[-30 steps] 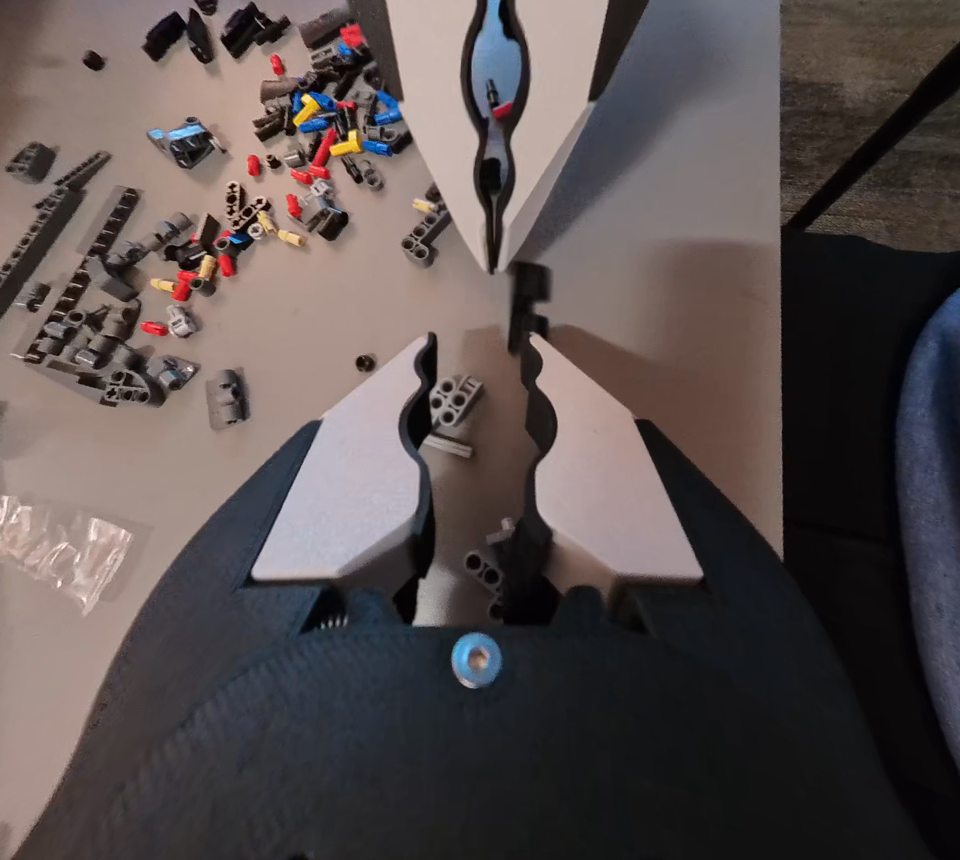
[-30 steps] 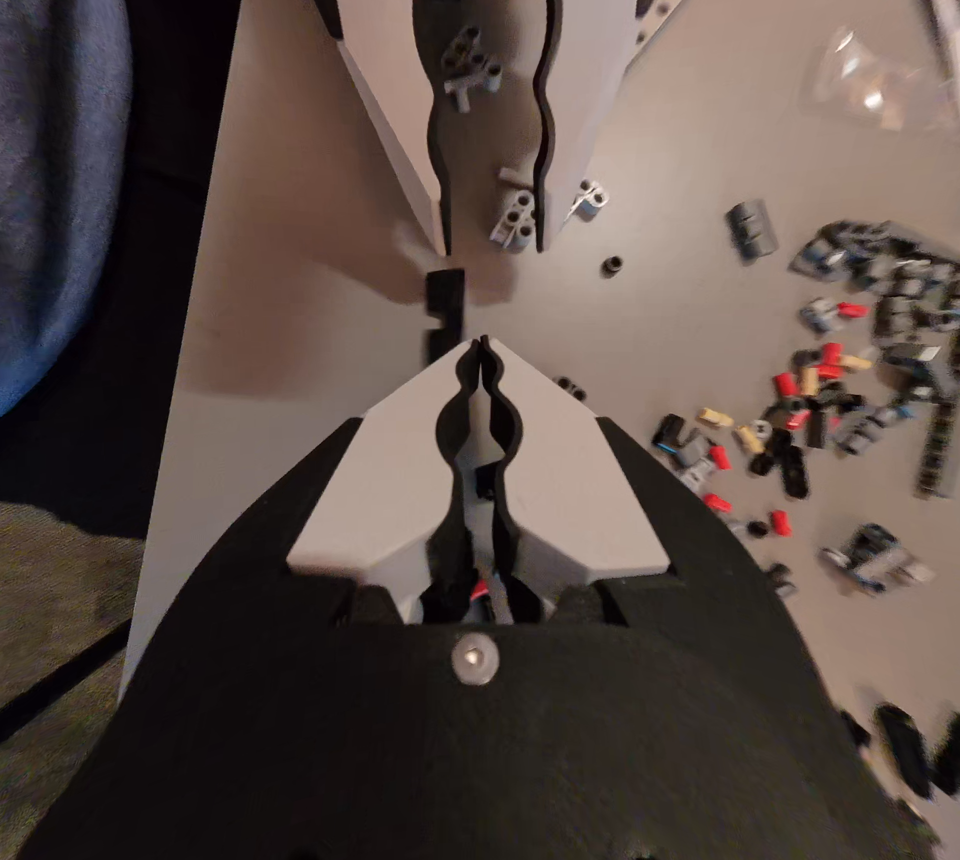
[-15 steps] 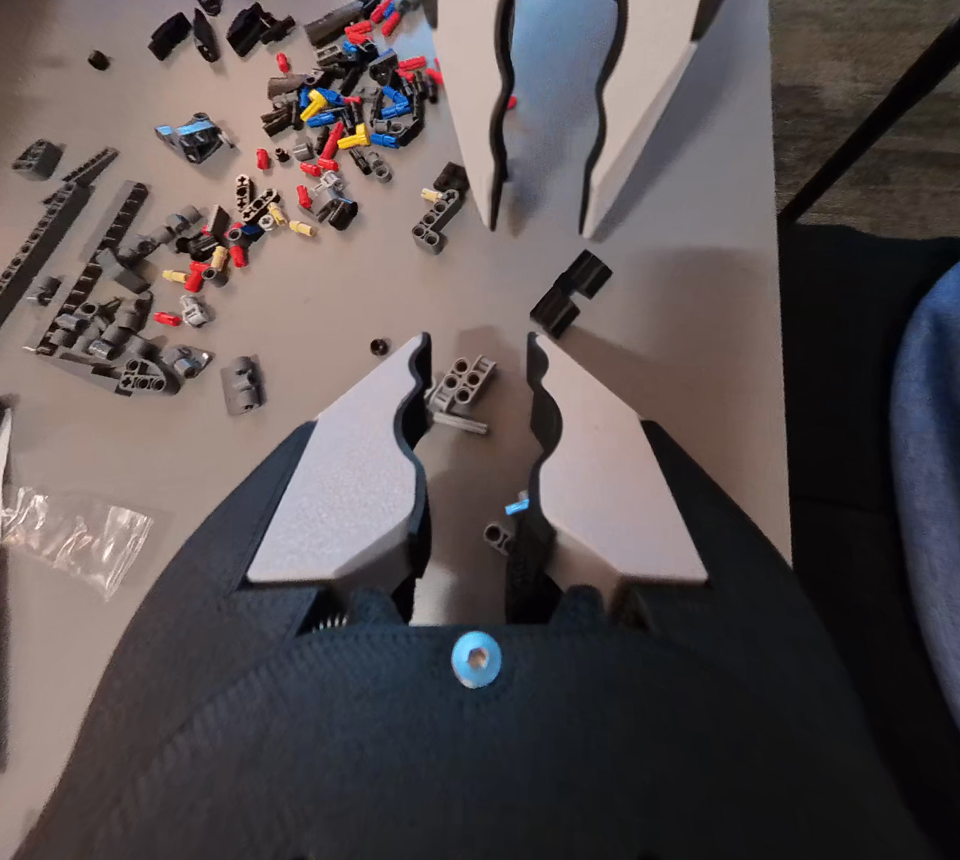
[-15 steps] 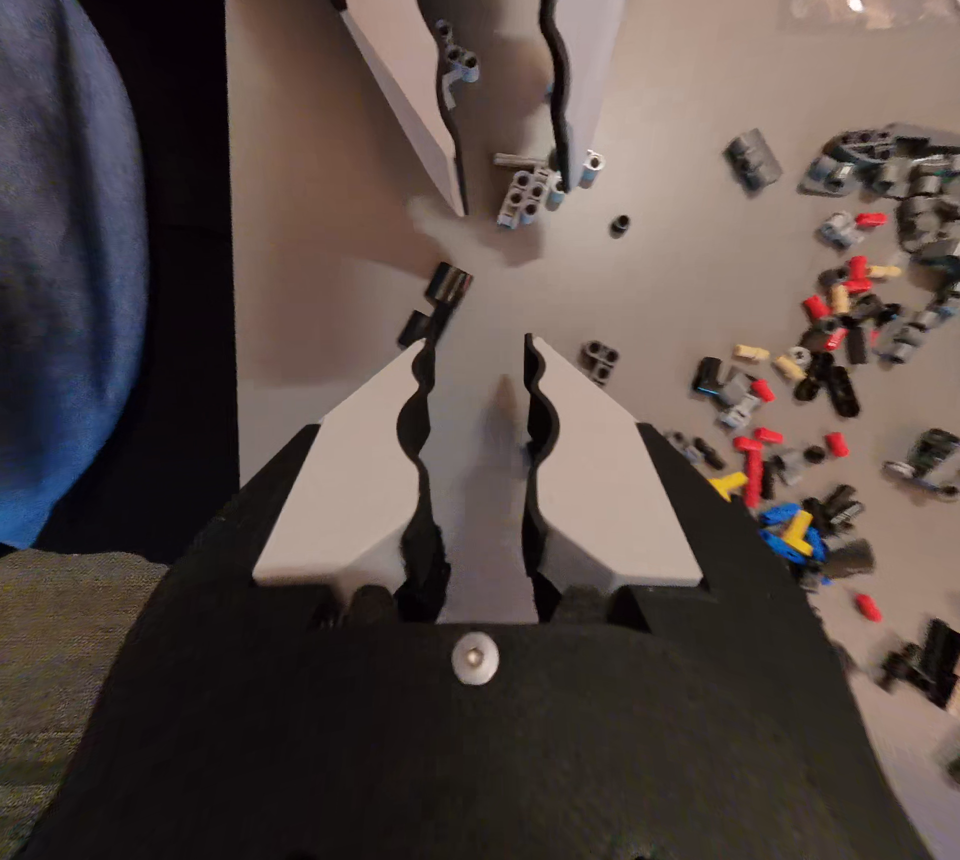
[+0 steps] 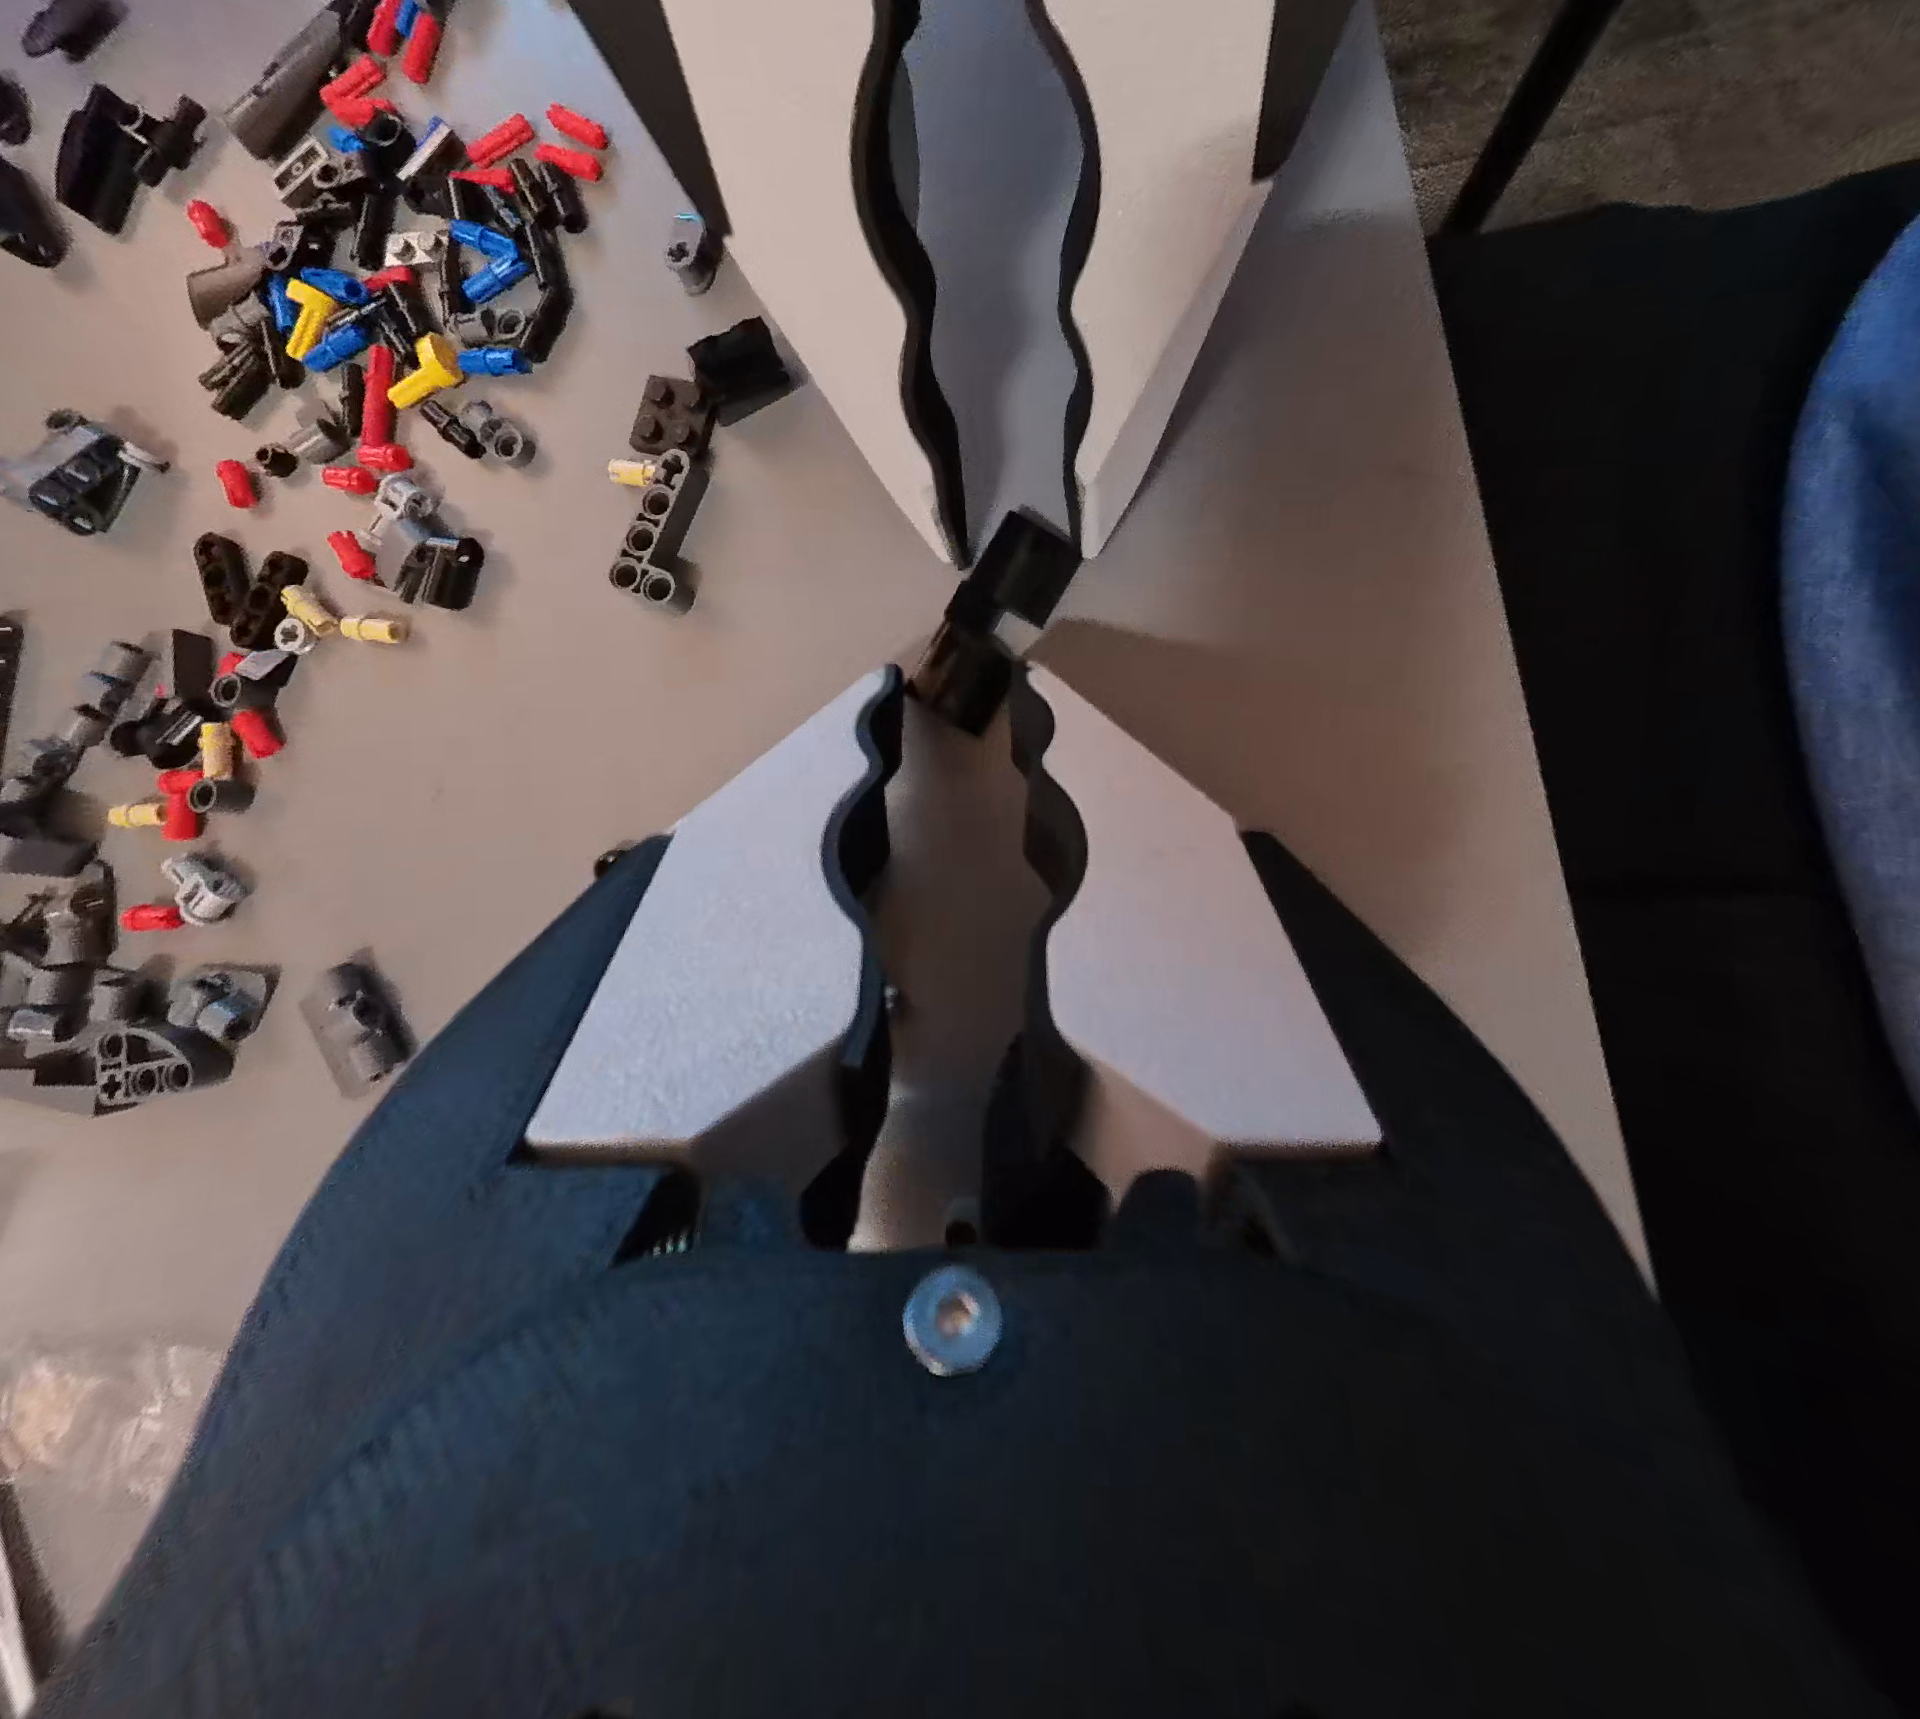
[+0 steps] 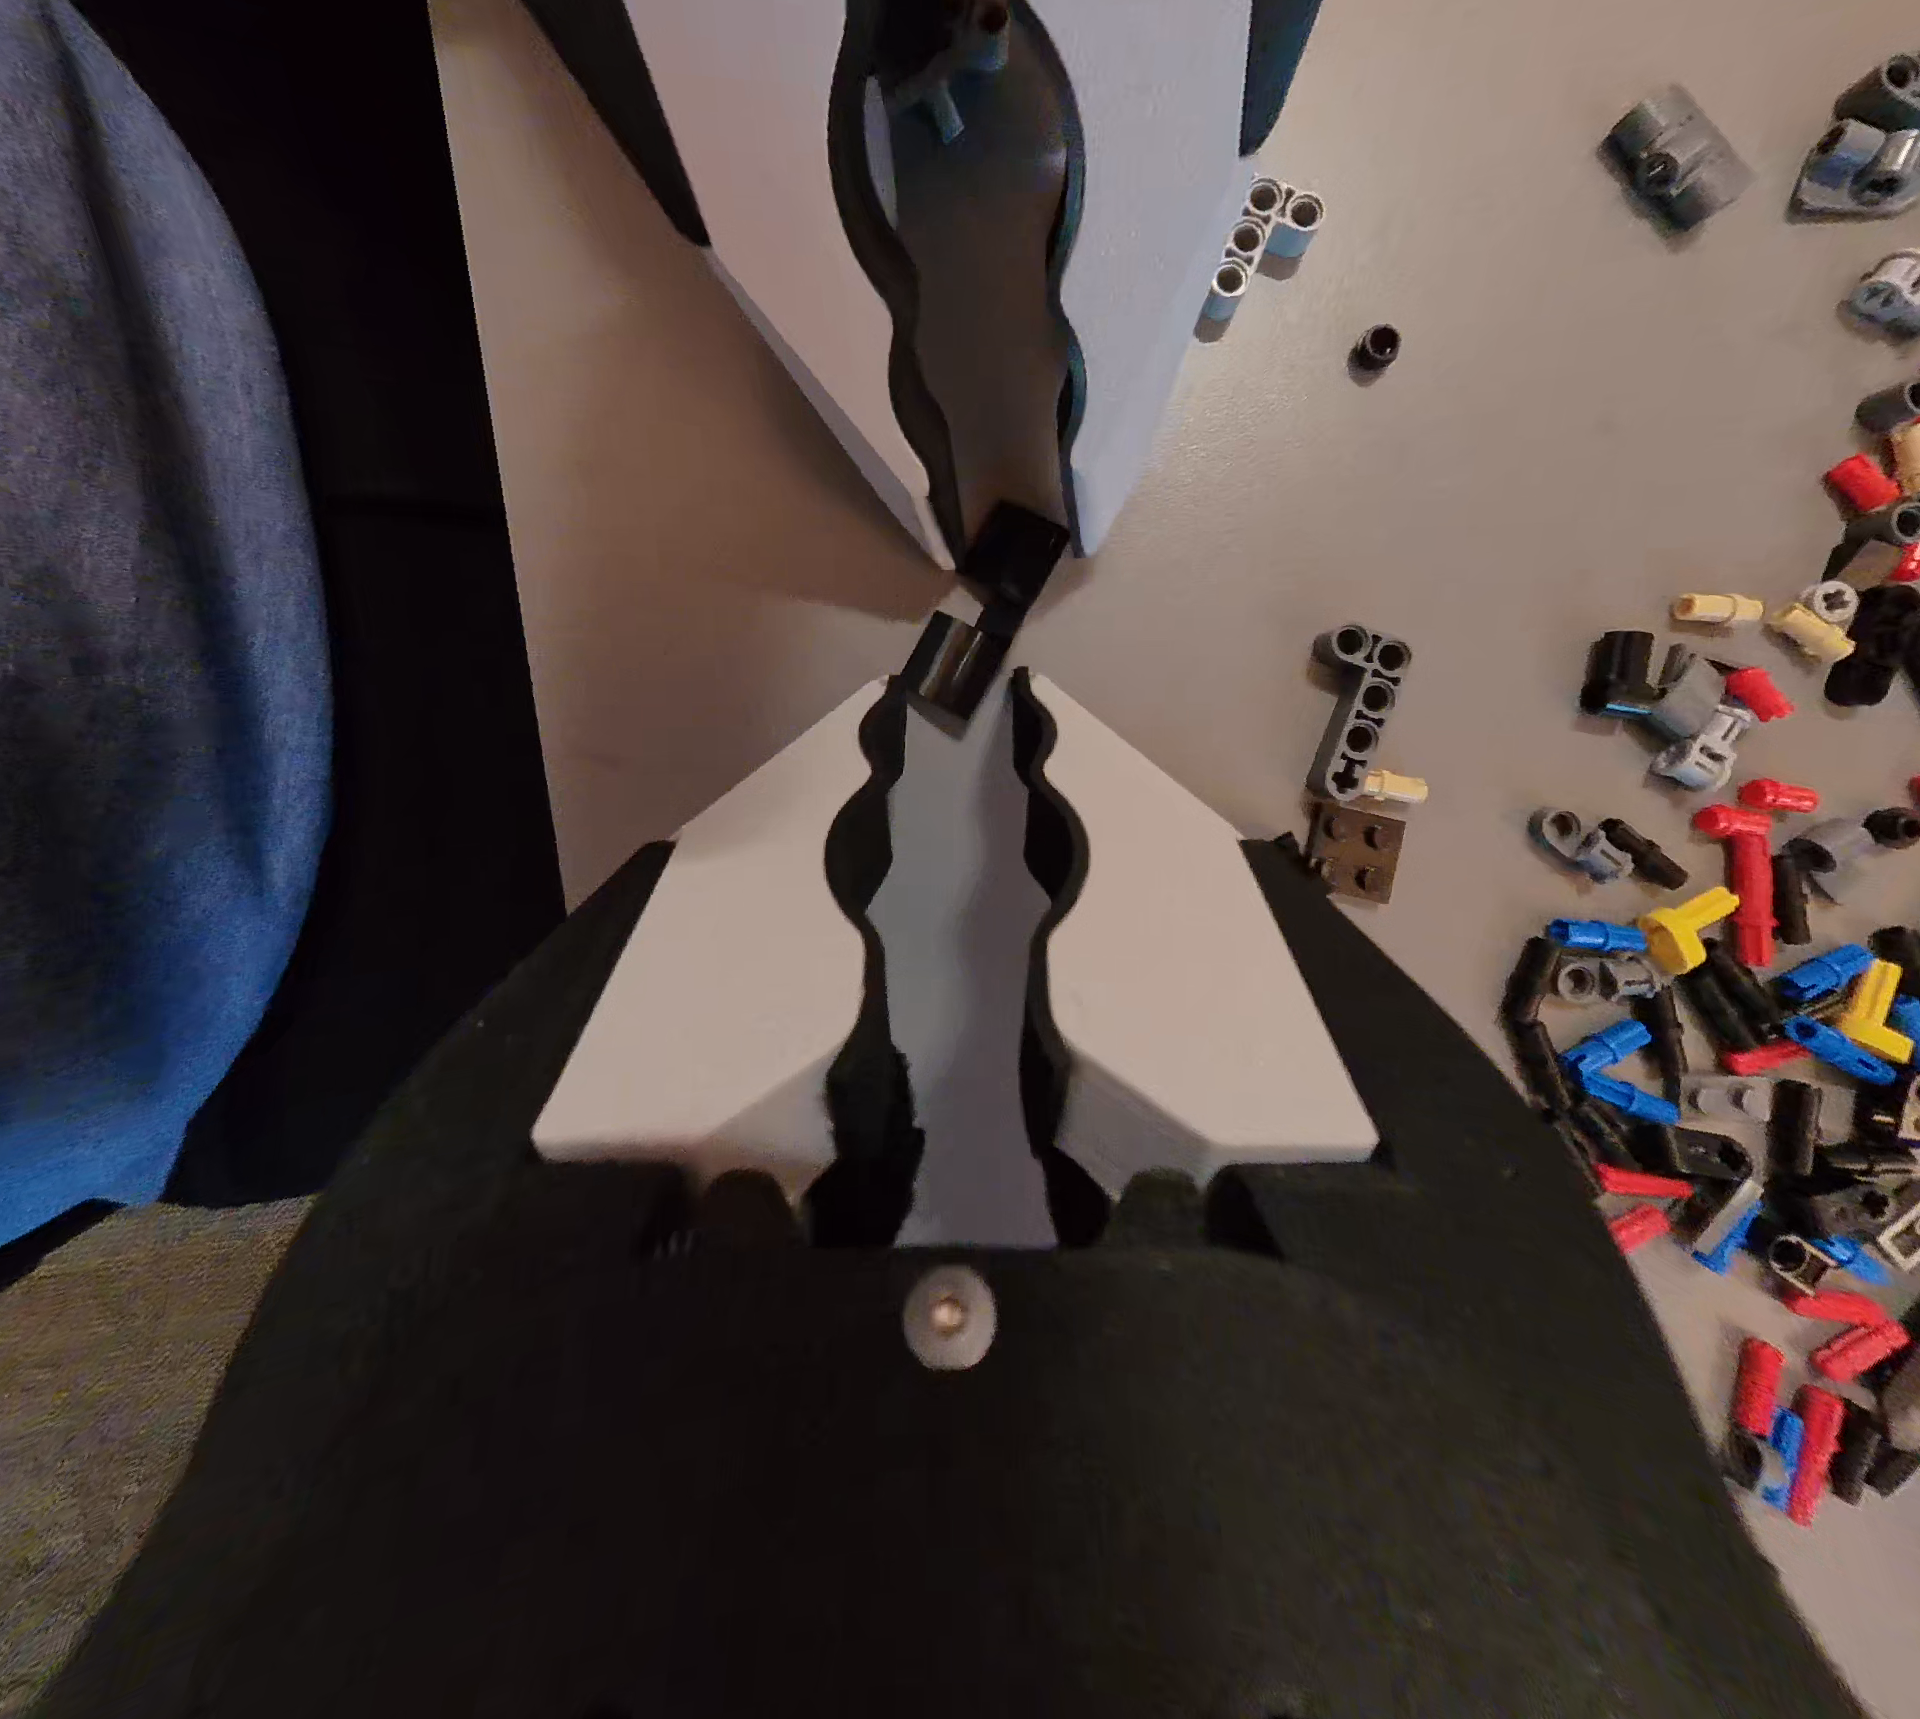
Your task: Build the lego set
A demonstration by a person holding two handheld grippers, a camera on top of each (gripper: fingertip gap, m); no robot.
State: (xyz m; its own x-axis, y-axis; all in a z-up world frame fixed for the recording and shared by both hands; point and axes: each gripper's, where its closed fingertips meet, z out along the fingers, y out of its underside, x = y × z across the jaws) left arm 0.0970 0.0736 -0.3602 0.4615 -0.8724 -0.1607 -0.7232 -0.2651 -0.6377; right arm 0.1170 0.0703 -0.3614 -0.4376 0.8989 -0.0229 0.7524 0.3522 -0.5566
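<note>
Both grippers tip-to-tip over the grey table (image 5: 1299,630), near its right edge; the black lego piece (image 5: 987,630) sits between them. Left gripper (image 5: 961,698) part open, tips closing round the piece's near end; right gripper (image 5: 1018,537) part open too, at the far end; can't tell if either pinches firm yet. Piece looks tiny, light, stiff, glossy, so prob. slippery; best grab flat sides w/ tips. Loose parts pile (image 5: 384,298) lies left.

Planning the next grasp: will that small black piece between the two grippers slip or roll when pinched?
The black piece looks glossy, so it may slip. Its blocky, stepped shape probably won't roll. Both grippers, left and right, straddle only its ends, so it might twist.
</note>
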